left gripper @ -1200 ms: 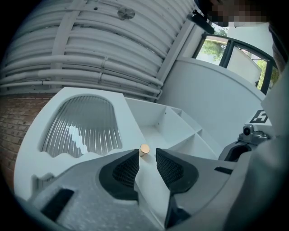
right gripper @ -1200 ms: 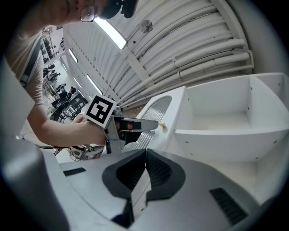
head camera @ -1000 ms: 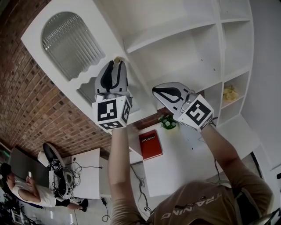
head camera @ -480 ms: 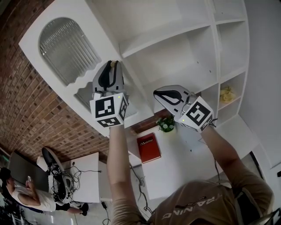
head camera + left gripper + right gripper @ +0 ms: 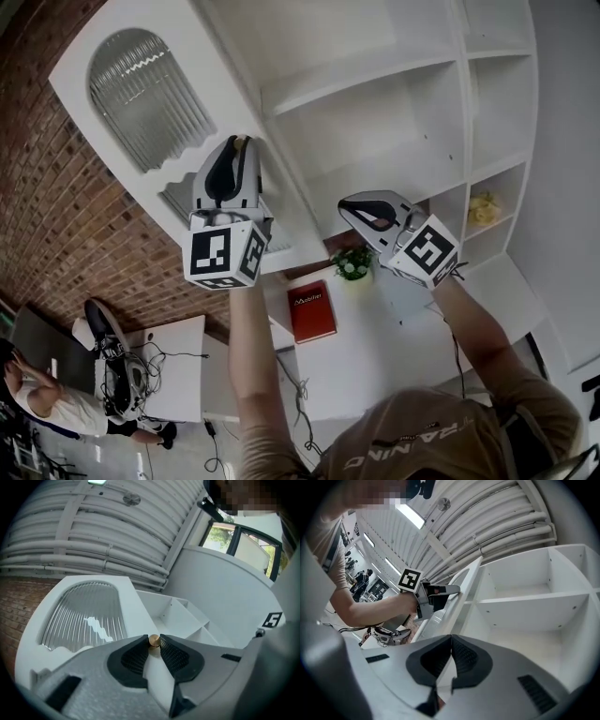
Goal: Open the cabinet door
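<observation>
A white cabinet door (image 5: 141,103) with an arched ribbed-glass panel (image 5: 84,616) stands swung out from the white shelf unit (image 5: 394,103). My left gripper (image 5: 240,142) is shut on the door's small brass knob (image 5: 154,641), which shows between the black pads. The knob (image 5: 246,141) sits at the door's free edge. My right gripper (image 5: 349,208) hangs shut and empty in front of the open shelves, to the right of the left one. In the right gripper view the left gripper (image 5: 440,591) is seen holding the door's edge (image 5: 461,590).
Bare white shelves (image 5: 534,602) fill the opened cabinet. Below are a red book (image 5: 309,312), a small green plant (image 5: 353,263) and a yellow object (image 5: 485,208) in a side cubby. A brick wall (image 5: 56,206) lies left, with a seated person (image 5: 33,398) and cabled equipment (image 5: 112,370).
The left gripper has drawn the knob outward and a little up, and the door has swung further from the shelves. The right gripper has drifted slightly right and down.
</observation>
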{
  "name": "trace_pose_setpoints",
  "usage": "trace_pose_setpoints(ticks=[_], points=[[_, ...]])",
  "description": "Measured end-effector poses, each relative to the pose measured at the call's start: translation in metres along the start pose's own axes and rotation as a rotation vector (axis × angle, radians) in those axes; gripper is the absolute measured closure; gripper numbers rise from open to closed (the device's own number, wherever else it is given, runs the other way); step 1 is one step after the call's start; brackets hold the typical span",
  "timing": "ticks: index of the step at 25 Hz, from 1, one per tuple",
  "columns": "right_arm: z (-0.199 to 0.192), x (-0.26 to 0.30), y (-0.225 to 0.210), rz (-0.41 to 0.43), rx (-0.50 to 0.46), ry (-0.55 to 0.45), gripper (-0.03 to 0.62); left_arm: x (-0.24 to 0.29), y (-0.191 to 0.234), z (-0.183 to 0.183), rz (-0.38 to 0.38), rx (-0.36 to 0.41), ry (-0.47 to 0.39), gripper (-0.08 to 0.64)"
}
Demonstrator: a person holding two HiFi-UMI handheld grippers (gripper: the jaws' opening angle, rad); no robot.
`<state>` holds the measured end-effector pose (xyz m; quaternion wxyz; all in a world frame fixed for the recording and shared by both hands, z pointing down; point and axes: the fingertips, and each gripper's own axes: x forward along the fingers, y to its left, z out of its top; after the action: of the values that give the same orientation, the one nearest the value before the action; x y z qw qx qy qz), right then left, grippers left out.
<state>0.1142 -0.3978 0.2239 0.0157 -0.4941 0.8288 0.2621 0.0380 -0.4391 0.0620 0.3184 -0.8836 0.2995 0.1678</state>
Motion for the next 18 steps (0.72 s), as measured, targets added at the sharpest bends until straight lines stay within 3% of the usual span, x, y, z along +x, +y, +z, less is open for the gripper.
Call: trace_pose_setpoints(ticks=[9, 13, 18], points=[[-0.002, -0.002, 0.019, 0.104, 0.052, -0.013, 0.580, -0.040, -0.004, 0.032, -0.044, -0.182, -0.042, 0.489], [-0.001, 0.005, 0.036, 0.162, 0.079, -0.039, 0.580, -0.059, -0.003, 0.043, -0.050, -0.220, -0.038, 0.489], [-0.009, 0.001, 0.056, 0.169, 0.136, -0.066, 0.580, -0.088, 0.000, 0.059, -0.050, -0.271, -0.060, 0.489]])
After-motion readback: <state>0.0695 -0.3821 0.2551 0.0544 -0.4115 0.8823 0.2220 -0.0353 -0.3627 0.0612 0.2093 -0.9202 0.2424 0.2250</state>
